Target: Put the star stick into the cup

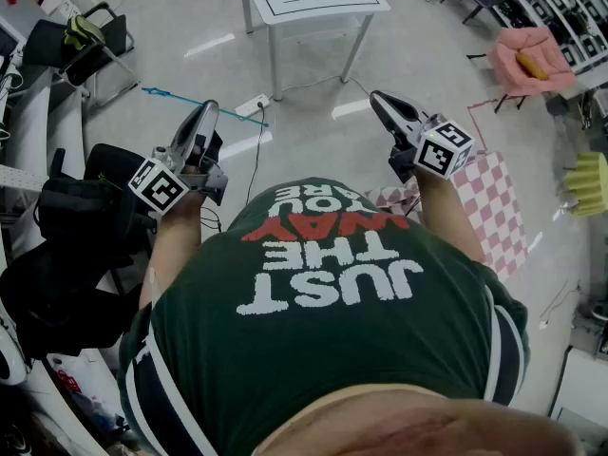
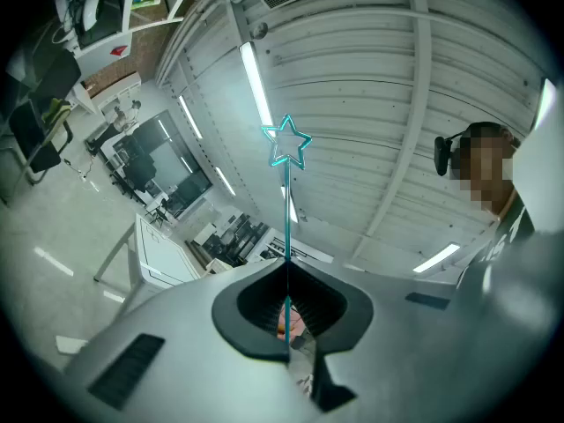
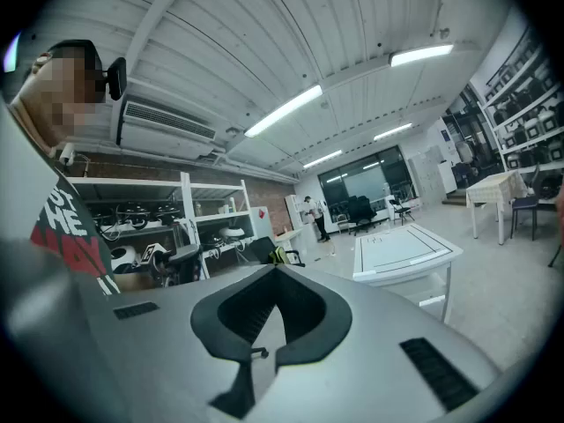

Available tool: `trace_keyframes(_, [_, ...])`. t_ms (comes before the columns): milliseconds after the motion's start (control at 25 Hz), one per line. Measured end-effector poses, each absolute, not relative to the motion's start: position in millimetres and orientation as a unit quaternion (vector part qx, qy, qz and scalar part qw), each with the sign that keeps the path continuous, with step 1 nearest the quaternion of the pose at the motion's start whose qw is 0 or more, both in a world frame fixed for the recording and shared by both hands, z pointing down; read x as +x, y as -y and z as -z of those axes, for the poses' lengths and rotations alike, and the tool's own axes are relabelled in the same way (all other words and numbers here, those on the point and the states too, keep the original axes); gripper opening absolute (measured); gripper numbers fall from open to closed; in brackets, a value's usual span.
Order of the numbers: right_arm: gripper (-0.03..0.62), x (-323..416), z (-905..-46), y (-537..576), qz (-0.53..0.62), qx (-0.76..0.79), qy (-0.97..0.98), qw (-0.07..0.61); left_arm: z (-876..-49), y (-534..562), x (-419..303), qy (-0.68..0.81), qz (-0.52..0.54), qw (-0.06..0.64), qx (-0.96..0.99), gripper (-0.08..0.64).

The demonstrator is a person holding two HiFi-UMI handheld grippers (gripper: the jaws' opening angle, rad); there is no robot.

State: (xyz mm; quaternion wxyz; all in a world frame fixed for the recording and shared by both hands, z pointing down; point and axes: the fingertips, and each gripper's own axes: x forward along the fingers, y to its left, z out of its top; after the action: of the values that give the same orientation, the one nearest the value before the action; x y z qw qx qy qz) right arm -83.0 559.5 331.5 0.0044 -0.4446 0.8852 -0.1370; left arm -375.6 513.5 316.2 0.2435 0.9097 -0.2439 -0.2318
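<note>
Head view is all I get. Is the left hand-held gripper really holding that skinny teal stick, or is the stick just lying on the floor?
Observer: It's holding it. The left gripper view shows the left hand-held gripper with its jaws closed on the thin teal star stick.
Operator: Does it have a real star?
Observer: Yes, the stick's far end, beyond the jaws, is a hollow star outline.
Operator: What's the other one holding?
Observer: Nothing. The right hand-held gripper has its jaws together and empty.
</note>
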Motion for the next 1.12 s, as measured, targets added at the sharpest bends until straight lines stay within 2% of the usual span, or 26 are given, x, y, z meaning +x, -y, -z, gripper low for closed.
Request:
trace_keyframes(920, [0.034, -79, -331, -564, 0.138, -0.443, -0.886, 0.02, -316, -512, -366, 0.236, 0.229, 0.241, 0.913, 0.012])
trace_keyframes(1120, [0.034, -40, -330, -568, 0.135, -0.447, -0.884, 0.023, -310, -508, -323, 0.227, 0.225, 0.24, 0.917, 0.012])
